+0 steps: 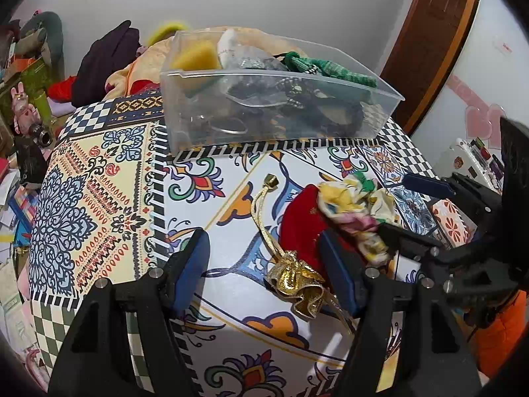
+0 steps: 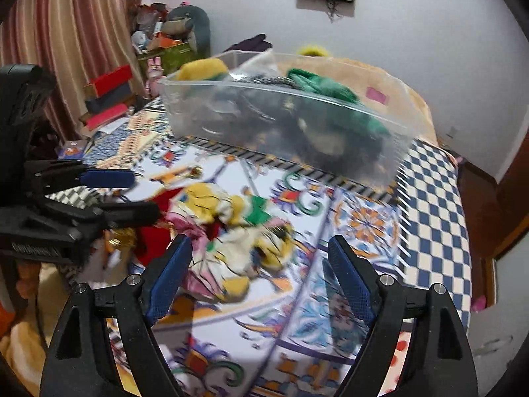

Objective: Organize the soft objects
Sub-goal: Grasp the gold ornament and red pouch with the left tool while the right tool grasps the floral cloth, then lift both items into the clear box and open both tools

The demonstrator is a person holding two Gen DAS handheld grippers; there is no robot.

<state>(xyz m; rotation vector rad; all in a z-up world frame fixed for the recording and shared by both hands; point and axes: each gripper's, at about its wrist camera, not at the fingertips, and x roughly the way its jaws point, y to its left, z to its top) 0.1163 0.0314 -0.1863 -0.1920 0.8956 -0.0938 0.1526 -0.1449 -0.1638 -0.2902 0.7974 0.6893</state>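
A clear plastic bin (image 1: 380, 99) stands at the back of the patterned table and holds a yellow sponge (image 1: 195, 58), a green knit piece (image 1: 330, 69) and dark items. A red velvet pouch (image 1: 304, 218) with a gold ruffled neck (image 1: 297, 281) and gold cord lies between my open left gripper's (image 1: 264, 274) fingers. A floral cloth (image 1: 357, 215) lies on the pouch's right side; it also shows in the right wrist view (image 2: 231, 241). My right gripper (image 2: 261, 284) is open, its jaws standing around the floral cloth. The bin (image 2: 380, 152) is beyond.
The table wears a patterned cloth (image 1: 99, 198) with a checkered border (image 2: 436, 215). Clutter of boxes and toys (image 1: 29, 99) sits left of the table. A wooden door (image 1: 436, 33) stands at the right. The left gripper (image 2: 109, 195) reaches in from the left in the right wrist view.
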